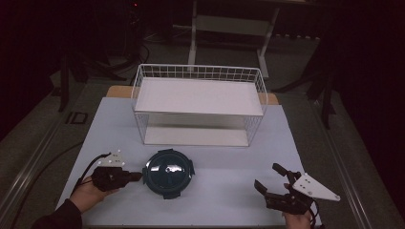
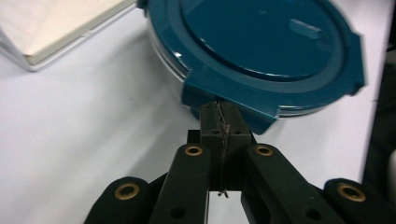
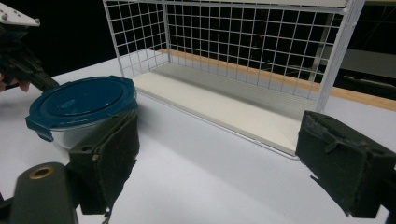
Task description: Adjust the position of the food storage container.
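The left claw (image 1: 135, 176) is pinched shut at the rim tab of the round container (image 1: 168, 172) with its blue lid (image 2: 261, 42), apparently to clip or steady that latch; whether the tab sits between the tips I cannot tell. The container rests on the counter (image 1: 219, 157) straight ahead of this claw. The right claw (image 1: 271, 180) stands wide and holds nothing, well to the container's far side. Ahead of both, the wire shelf rack (image 1: 198, 105) has an open lower tier, with bare counter between.
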